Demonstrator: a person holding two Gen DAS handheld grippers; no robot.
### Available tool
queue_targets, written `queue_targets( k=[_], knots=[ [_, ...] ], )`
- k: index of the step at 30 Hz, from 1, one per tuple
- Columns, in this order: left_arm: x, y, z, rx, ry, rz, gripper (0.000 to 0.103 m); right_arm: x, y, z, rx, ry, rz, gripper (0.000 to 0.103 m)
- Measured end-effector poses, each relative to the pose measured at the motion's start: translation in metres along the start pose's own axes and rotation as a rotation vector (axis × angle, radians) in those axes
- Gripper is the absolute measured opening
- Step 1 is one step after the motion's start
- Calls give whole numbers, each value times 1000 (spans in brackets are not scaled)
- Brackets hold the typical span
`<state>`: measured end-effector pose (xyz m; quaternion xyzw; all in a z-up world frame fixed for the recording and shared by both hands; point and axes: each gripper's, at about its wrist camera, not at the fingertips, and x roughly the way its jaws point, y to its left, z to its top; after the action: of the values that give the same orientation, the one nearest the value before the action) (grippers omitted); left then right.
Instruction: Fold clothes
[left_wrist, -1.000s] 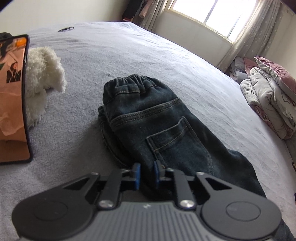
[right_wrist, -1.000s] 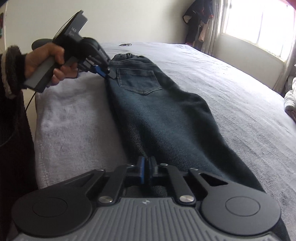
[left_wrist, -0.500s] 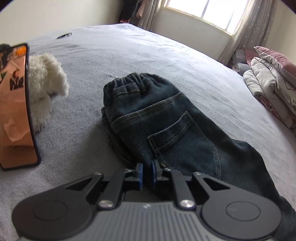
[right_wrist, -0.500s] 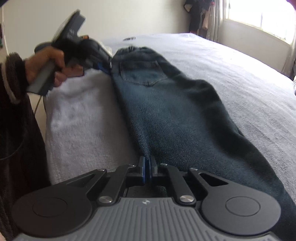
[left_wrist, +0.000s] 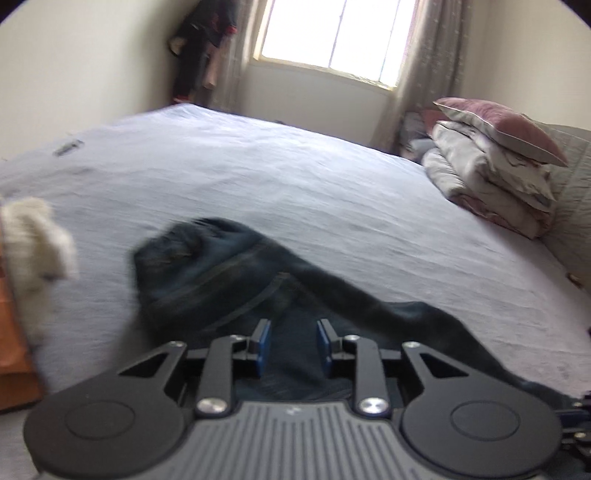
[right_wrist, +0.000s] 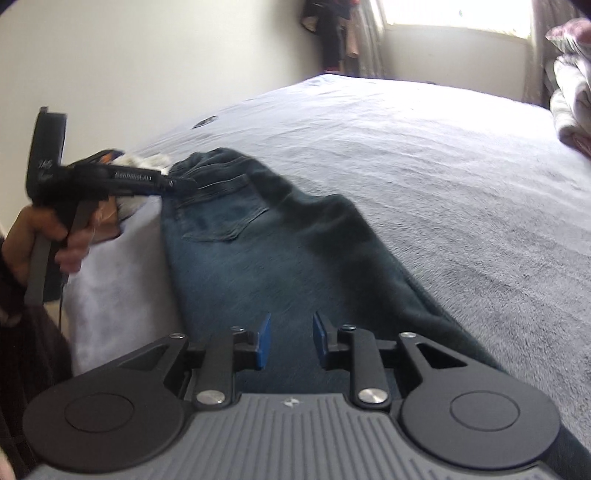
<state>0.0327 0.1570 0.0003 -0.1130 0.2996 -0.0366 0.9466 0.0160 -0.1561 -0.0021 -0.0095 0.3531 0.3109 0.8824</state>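
Observation:
Dark blue jeans (right_wrist: 280, 258) lie folded lengthwise on the grey bed, waistband far, back pocket up; they also show in the left wrist view (left_wrist: 236, 284), blurred. My left gripper (left_wrist: 291, 345) is open and empty just above the jeans near the waist; it also shows in the right wrist view (right_wrist: 177, 183) at the waistband's left edge. My right gripper (right_wrist: 290, 345) is open and empty above the leg end of the jeans.
A white fluffy toy (left_wrist: 37, 240) and an orange-faced item (left_wrist: 14, 350) sit at the bed's left edge. Stacked pillows and bedding (left_wrist: 498, 166) lie at the right. The grey bed cover (right_wrist: 443, 177) stretches toward the window.
Both grippers were shut on the jeans' edge; now both have opened and let go. Both views have tilted up and lifted slightly, with motion blur.

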Motion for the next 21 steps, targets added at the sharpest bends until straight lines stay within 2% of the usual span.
queue_targets(
  k=[4, 6, 8, 12, 14, 19, 21],
  knots=[
    [25, -22, 6, 35, 5, -60, 30, 13, -11, 15, 48, -18, -1, 30],
    [34, -30, 9, 60, 1, -86, 36, 16, -19, 22, 68, -35, -5, 35],
    [43, -36, 9, 63, 3, -109, 36, 19, -28, 29, 89, -59, -12, 40],
    [61, -42, 7, 48, 12, -149, 36, 32, -50, 39, 132, -78, -17, 42],
    [71, -46, 6, 63, 15, -147, 36, 39, -62, 43, 146, -64, -5, 43],
    [91, -44, 0, 128, 41, -44, 36, 66, -79, 39, 151, 8, 38, 47],
    [96, -40, -4, 137, 55, -35, 36, 74, -82, 36, 140, 31, 65, 47]
  ],
)
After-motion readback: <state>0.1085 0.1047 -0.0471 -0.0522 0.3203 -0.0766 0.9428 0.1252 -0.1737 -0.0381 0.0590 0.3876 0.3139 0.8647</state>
